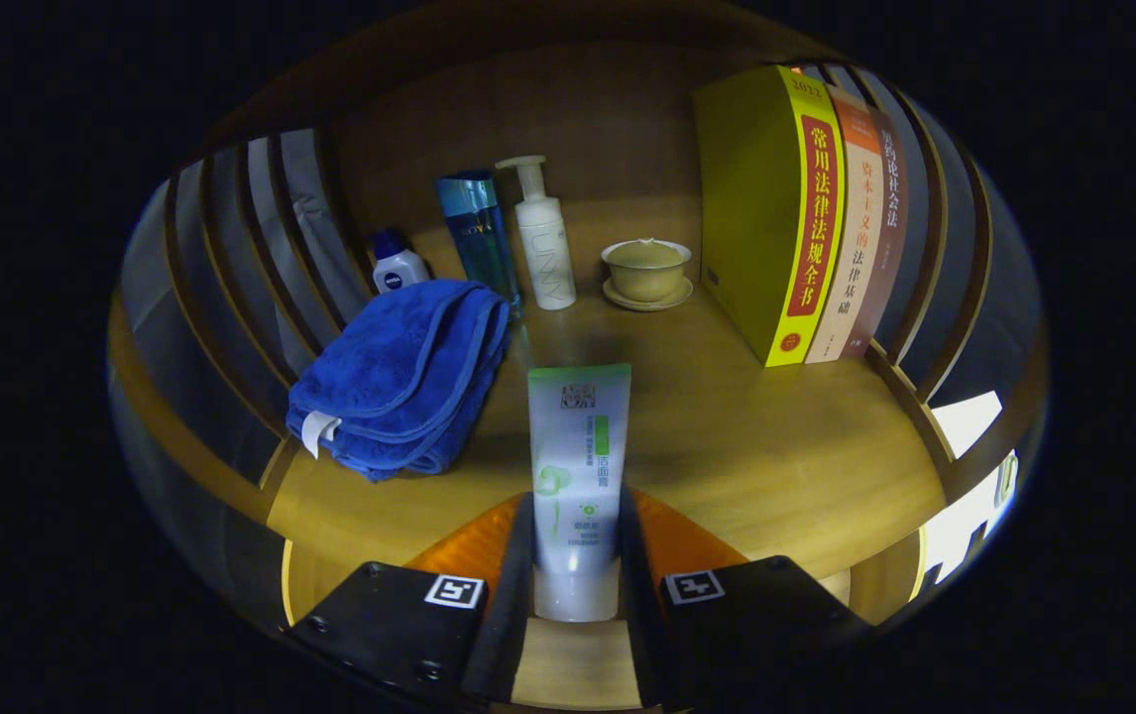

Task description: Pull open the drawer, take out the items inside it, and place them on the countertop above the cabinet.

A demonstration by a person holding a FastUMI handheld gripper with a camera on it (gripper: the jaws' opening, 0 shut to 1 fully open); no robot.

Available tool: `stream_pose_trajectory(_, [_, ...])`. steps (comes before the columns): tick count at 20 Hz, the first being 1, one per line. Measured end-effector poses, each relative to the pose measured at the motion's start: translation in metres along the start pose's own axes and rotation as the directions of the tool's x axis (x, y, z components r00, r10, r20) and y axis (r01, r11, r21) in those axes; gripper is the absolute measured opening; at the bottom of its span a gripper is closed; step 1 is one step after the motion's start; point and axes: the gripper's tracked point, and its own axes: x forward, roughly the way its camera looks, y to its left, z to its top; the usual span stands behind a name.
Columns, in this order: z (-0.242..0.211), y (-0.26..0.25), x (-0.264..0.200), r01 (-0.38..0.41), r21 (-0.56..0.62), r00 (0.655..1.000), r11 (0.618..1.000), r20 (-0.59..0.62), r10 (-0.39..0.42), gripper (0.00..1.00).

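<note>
Towel [399, 377] left; books [806, 208] right; countertop [746, 436] between free

Your hand-held gripper [576, 555] has both fingers pressed on the white and green squeeze tube [578, 466], and they cover its lower sides, so you cannot tell what its bottom end looks like. The folded blue terry towel [399, 382] hides the lower part of the small white bottle with a dark blue cap [396, 266] and the foot of the tall clear-blue bottle [479, 238] behind it. Beyond the thick yellow book [771, 208], the two slimmer books [870, 218] show you only their spines, and the print on the white pump bottle [543, 238] is too small to make out.
</note>
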Motion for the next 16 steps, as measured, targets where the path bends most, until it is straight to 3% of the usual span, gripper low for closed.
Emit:
stream_pose_trajectory(8, [-0.0023, -0.0031, 0.0086, -0.005, 0.039, 1.000, 0.999, -0.003, 0.006, 0.54])
stream_pose_trajectory(16, [0.0014, -0.0038, 0.0015, -0.020, 0.074, 0.999, 0.997, 0.031, 0.017, 0.73])
